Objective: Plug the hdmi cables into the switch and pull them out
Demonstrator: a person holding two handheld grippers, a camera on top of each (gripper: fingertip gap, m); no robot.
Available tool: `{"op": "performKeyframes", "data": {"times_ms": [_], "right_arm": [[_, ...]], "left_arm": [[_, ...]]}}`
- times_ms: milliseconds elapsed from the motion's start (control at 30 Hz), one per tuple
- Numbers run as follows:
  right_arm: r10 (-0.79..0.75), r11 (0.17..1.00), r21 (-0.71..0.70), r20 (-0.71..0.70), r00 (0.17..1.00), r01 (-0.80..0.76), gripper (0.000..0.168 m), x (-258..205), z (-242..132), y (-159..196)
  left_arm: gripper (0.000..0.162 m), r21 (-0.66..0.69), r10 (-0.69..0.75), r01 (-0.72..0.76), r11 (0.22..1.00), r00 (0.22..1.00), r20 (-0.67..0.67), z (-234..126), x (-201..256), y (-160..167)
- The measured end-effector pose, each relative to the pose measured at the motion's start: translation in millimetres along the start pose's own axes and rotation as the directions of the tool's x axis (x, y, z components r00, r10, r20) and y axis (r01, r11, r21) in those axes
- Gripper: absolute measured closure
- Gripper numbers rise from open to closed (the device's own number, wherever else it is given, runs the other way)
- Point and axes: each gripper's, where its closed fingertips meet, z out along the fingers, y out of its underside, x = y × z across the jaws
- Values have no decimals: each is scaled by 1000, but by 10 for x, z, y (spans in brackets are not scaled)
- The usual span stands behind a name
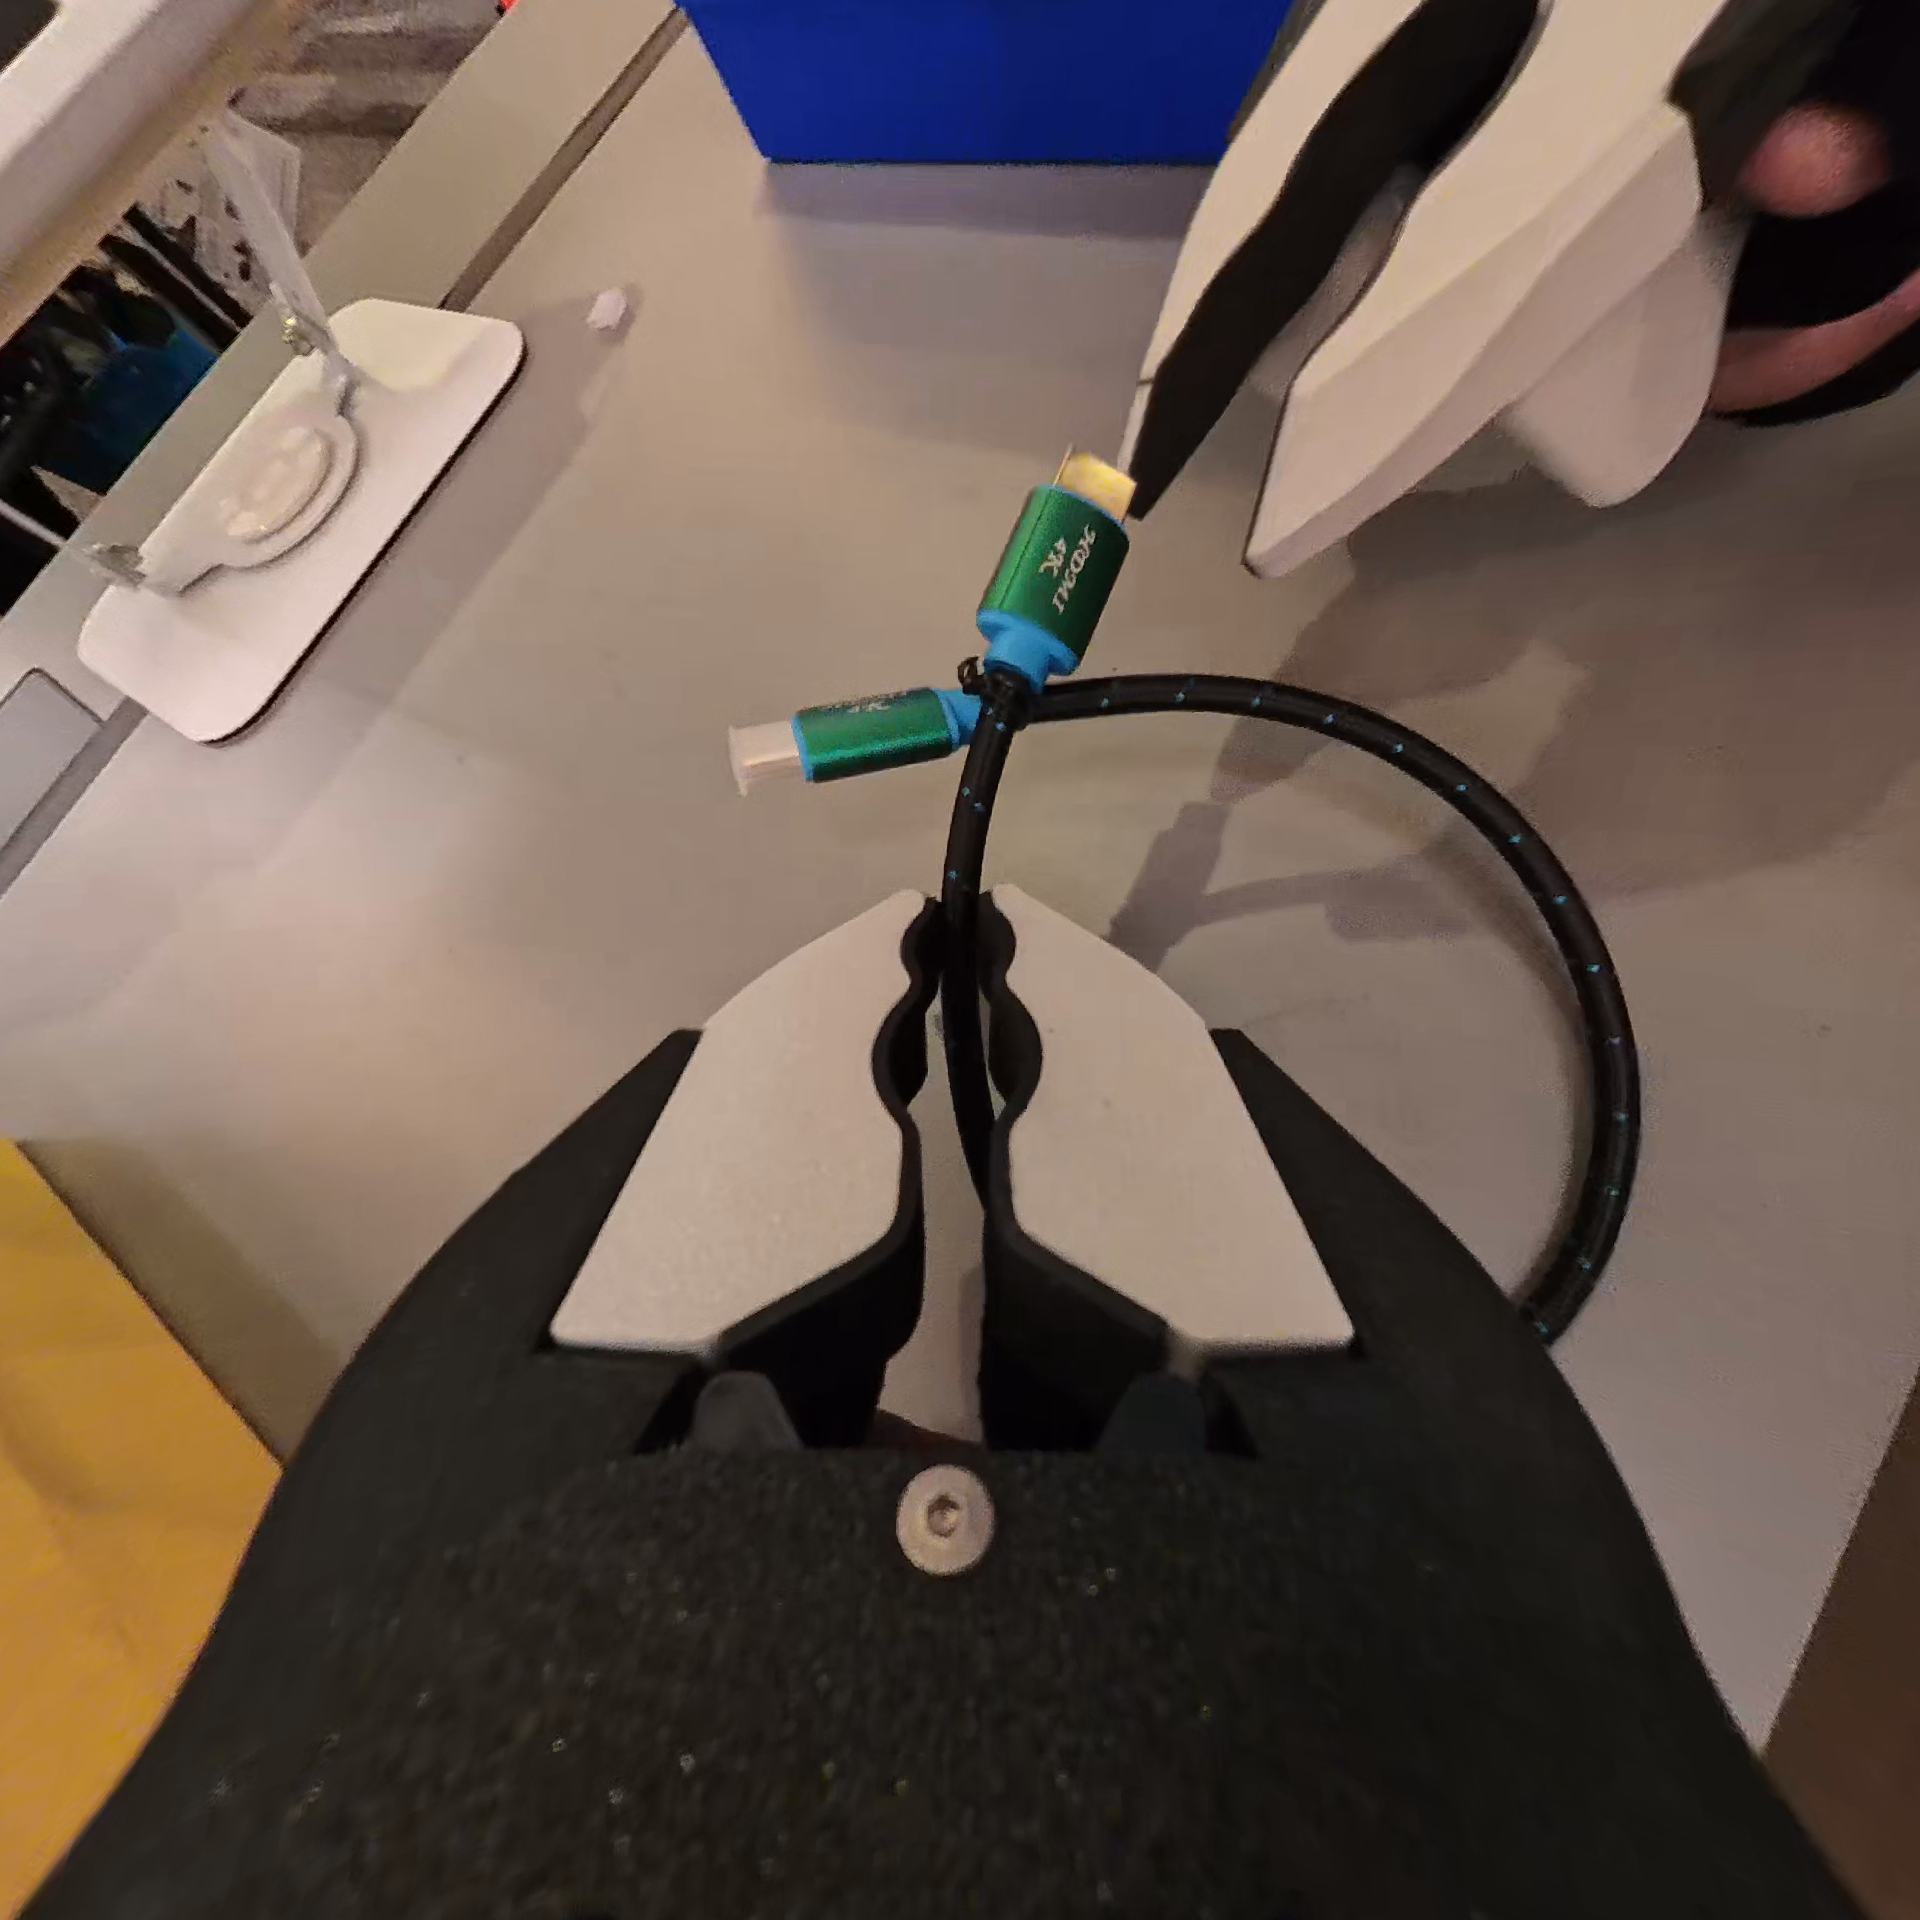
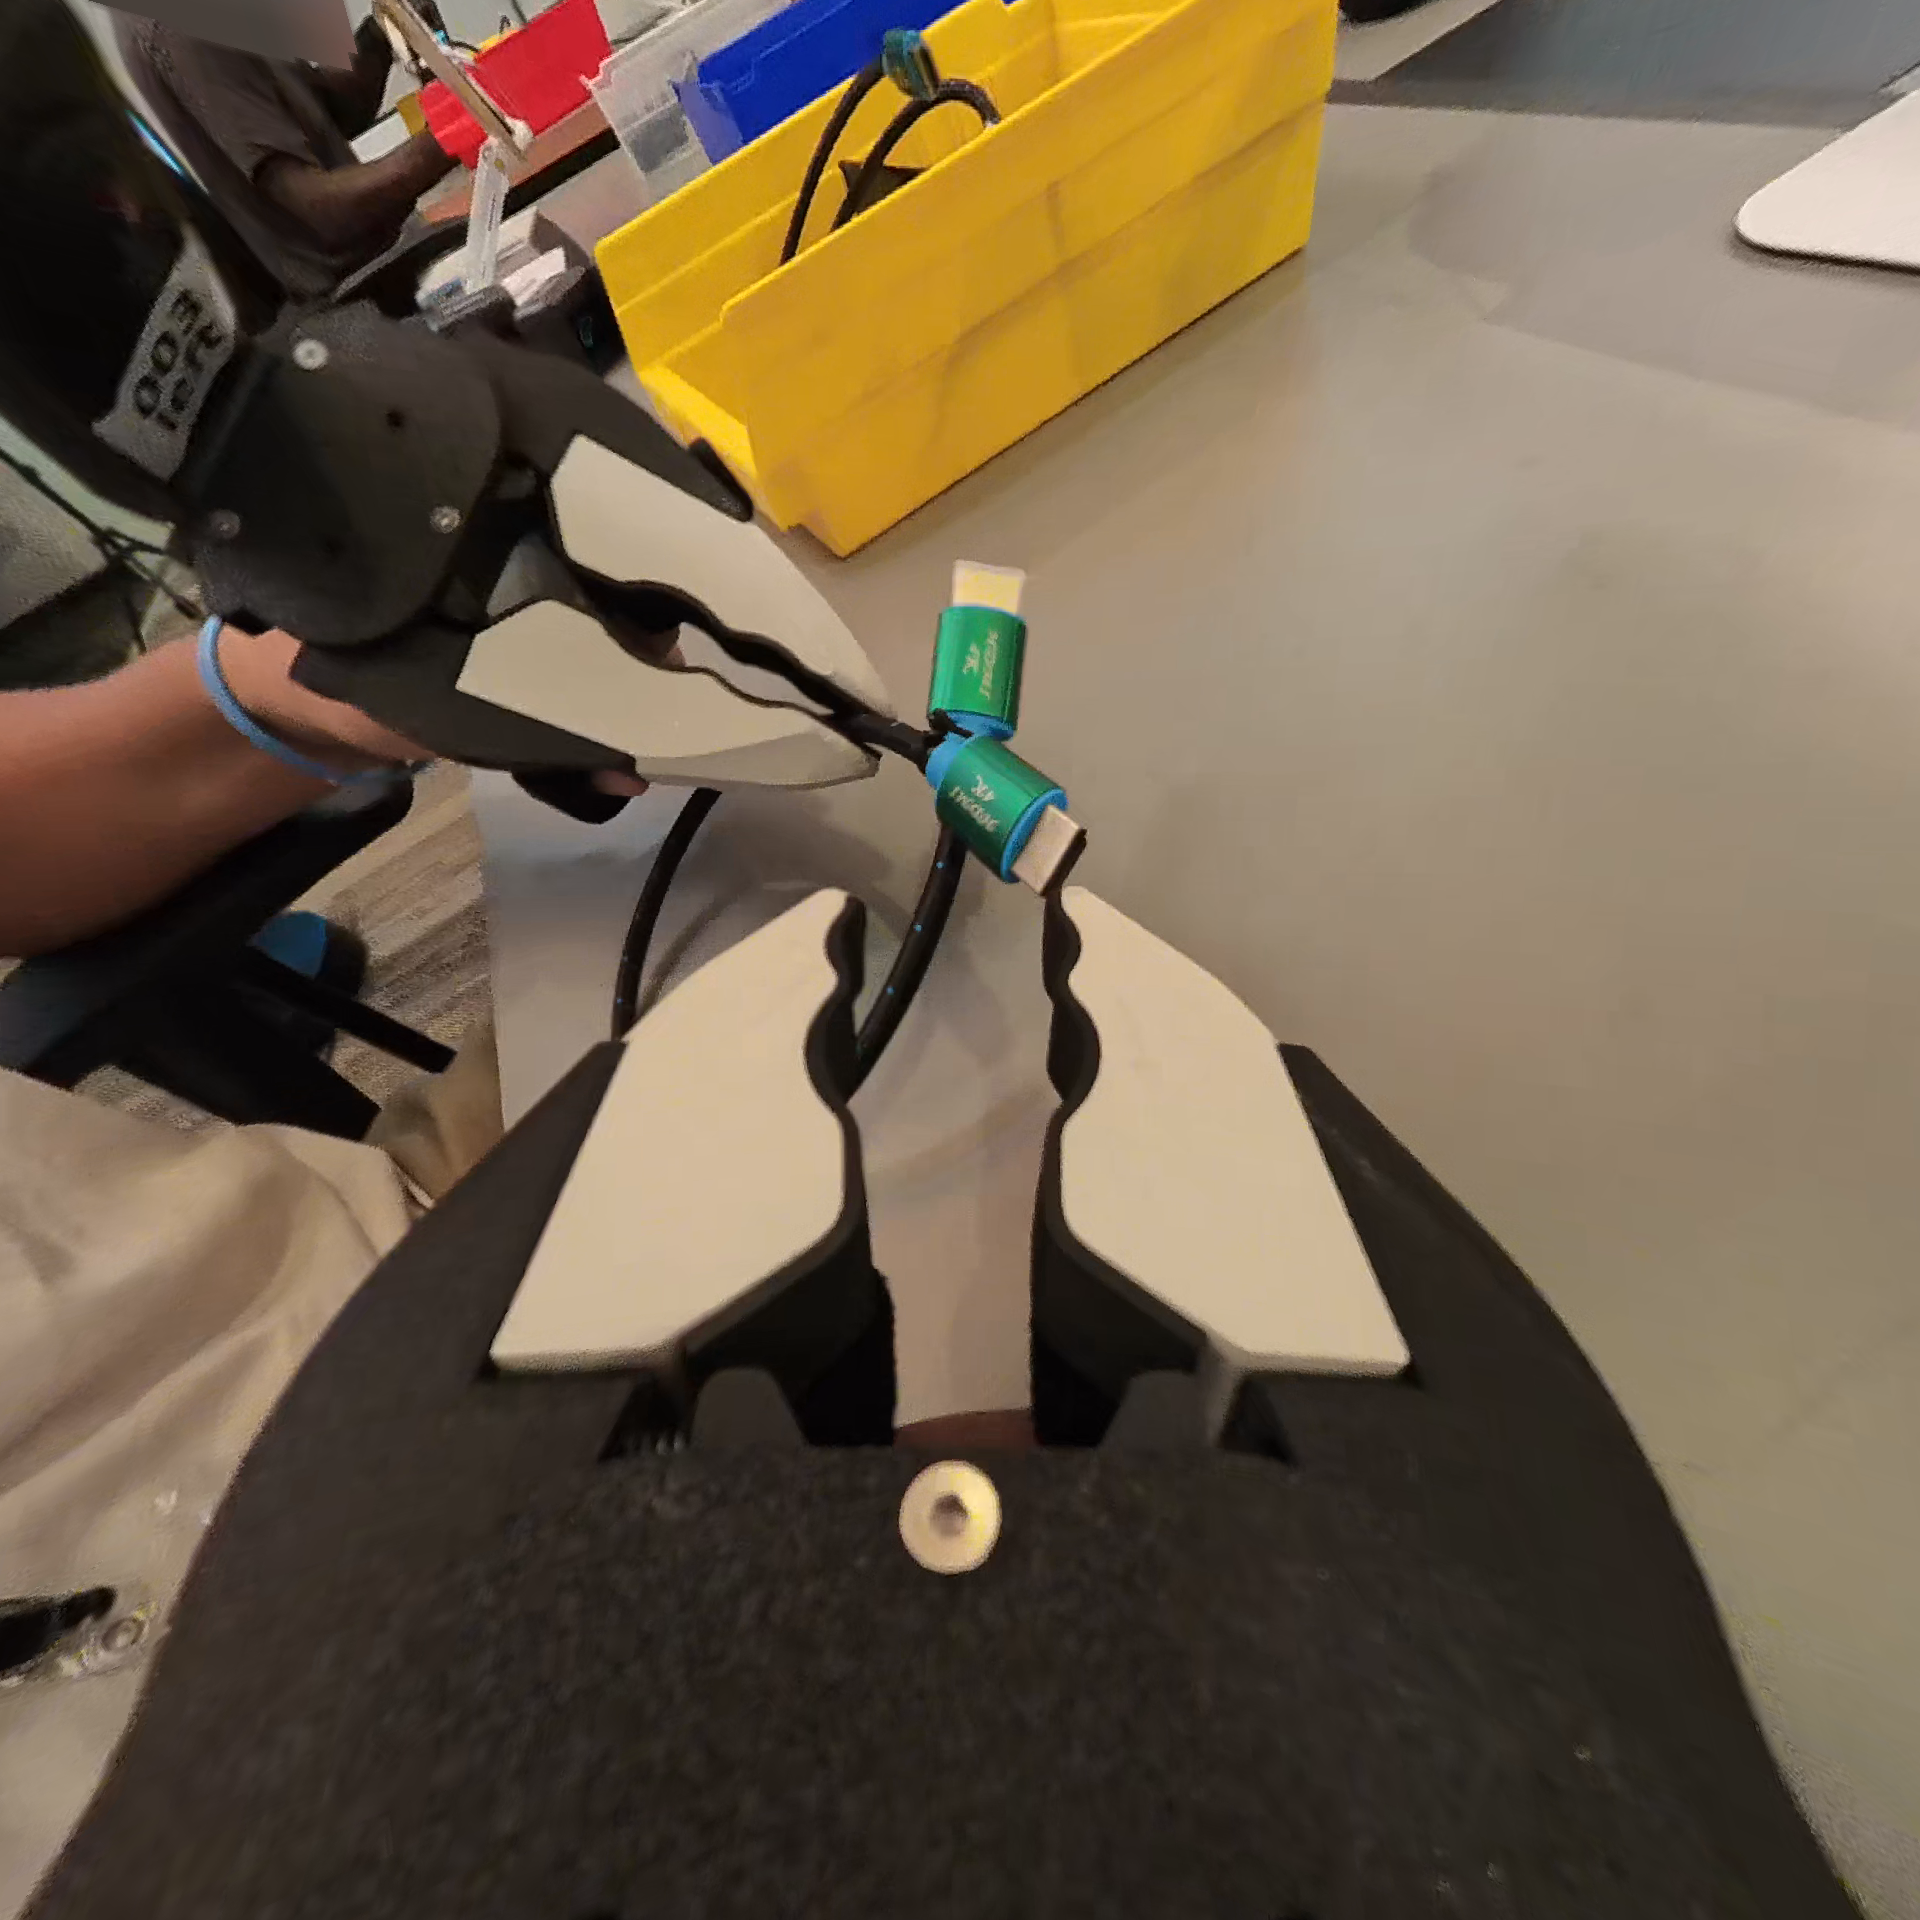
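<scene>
Left wrist view: left gripper (image 1: 961,920) clamps cable (image 1: 961,831) below bundled plugs (image 1: 1049,577); right gripper (image 2: 956,914) spread at plug tip. Tie could snag, cable slip.

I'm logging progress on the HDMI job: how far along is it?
Early. Done: the left gripper is shut on the black braided cable, lifting its tied green connectors. In hand: the open right gripper nears one connector. Left: all plugging and unplugging; no switch is visible.

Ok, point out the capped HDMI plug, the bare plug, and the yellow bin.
capped HDMI plug (image 1: 871,732), left wrist view, green shell.
bare plug (image 2: 1000,826), right wrist view, green shell.
yellow bin (image 2: 997,343), right wrist view, side wall.
</scene>
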Motion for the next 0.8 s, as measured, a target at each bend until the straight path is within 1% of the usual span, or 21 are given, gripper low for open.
{"op": "performKeyframes", "data": {"times_ms": [67, 133, 200, 267, 300, 333, 367, 400, 433, 500, 533, 567, 600, 667, 700, 800], "right_arm": [[47, 999, 12, 24, 999, -48, 137, 11, 57, -39], [98, 994, 48, 42, 994, -100, 141, 12, 52, -112], [82, 993, 84, 20, 996, -83, 143, 37, 11, -190], [-4, 998, 56, -13, 1000, 5, 143, 18, 15, -197], [-67, 997, 41, -37, 997, 69, 147, -5, 18, -205], [-160, 985, 45, -98, 982, 165, 154, -4, -3, -249], [-266, 959, 48, -173, 948, 278, 156, -7, -34, -306], [-361, 928, 23, -206, 910, 373, 162, -55, -44, -316], [-419, 906, -30, -205, 885, 422, 163, -97, -22, -269], [-447, 894, -139, -191, 874, 427, 153, -109, 58, -137], [-453, 891, -147, -201, 869, 430, 153, -104, 78, -123], [-459, 887, -149, -198, 866, 436, 156, -113, 87, -110], [-462, 885, -163, -180, 868, 437, 162, -128, 92, -78], [-465, 881, -188, -167, 870, 434, 164, -127, 90, -36], [-464, 880, -197, -169, 869, 432, 168, -115, 89, -22], [-439, 890, -197, -118, 891, 412, 168, -160, 135, 45]], "left_arm": [[156, 12, -15, 15, 1000, 1000, 8, -34, -36, 0], [156, 32, -27, 27, 999, 1000, -9, -66, -15, -31], [156, 39, -8, 8, 999, 1000, -9, -74, 21, -58], [156, 34, 25, -25, 999, 1000, -9, -56, 81, -71], [156, 27, 44, -43, 999, 999, -14, -42, 120, -73], [156, 19, 65, -64, 998, 998, -10, -26, 147, -74], [156, 12, 84, -84, 996, 996, 0, -14, 161, -78], [156, 8, 98, -98, 995, 995, 5, -8, 180, -89], [156, 8, 107, -107, 994, 994, 3, -8, 204, -106], [156, 15, 125, -125, 992, 992, 7, -13, 244, -147], [156, 14, 139, -139, 990, 990, 18, -16, 251, -162], [156, 2, 157, -157, 988, 987, 33, -18, 246, -160], [156, -7, 174, -174, 985, 984, 40, -18, 250, -157], [156, -13, 194, -193, 981, 980, 46, -18, 270, -146], [156, -16, 203, -202, 979, 978, 49, -17, 282, -139], [156, -21, 248, -248, 969, 968, 27, 5, 367, -132]]}}
